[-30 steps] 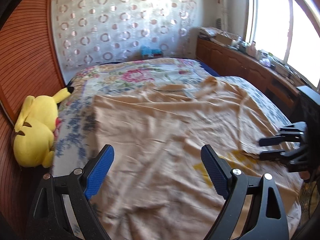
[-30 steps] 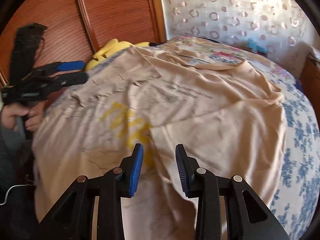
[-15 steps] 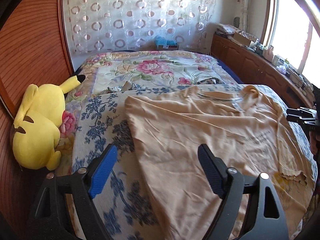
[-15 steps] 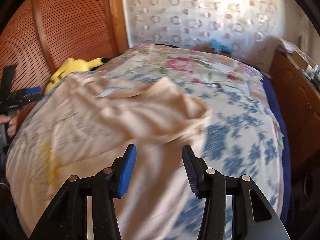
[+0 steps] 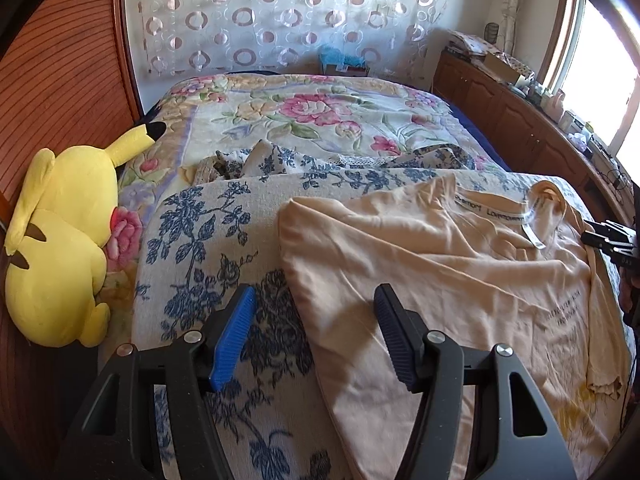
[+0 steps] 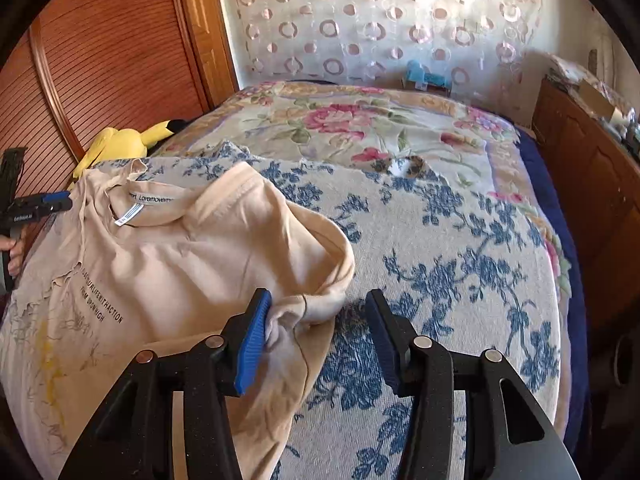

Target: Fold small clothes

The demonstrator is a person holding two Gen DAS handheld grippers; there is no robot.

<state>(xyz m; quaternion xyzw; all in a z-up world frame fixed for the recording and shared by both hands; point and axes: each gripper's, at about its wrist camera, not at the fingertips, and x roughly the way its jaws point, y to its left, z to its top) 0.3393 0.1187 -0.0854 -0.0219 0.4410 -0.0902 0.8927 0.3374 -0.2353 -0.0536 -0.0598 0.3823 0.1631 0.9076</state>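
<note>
A beige T-shirt (image 5: 452, 280) with black lettering lies spread on the bed, collar toward the far side. In the left wrist view my left gripper (image 5: 314, 334) is open over the shirt's left edge, which runs between the fingers. In the right wrist view my right gripper (image 6: 316, 338) is open at the shirt's (image 6: 192, 272) bunched right sleeve, which touches the left fingertip (image 6: 256, 328). Each gripper shows small at the other view's edge, the right gripper (image 5: 608, 236) on the right and the left gripper (image 6: 40, 204) on the left.
The bed carries a blue floral cover (image 5: 200, 240) over a pink flowered quilt (image 5: 320, 116). A yellow plush toy (image 5: 56, 248) lies at the left by a wooden wall. A wooden cabinet (image 5: 520, 116) runs along the right under a window.
Both grippers have swung from the lower part of the shirt up to its shoulder end. The right gripper has opened wider. The shirt now lies with its left edge and right sleeve exposed.
</note>
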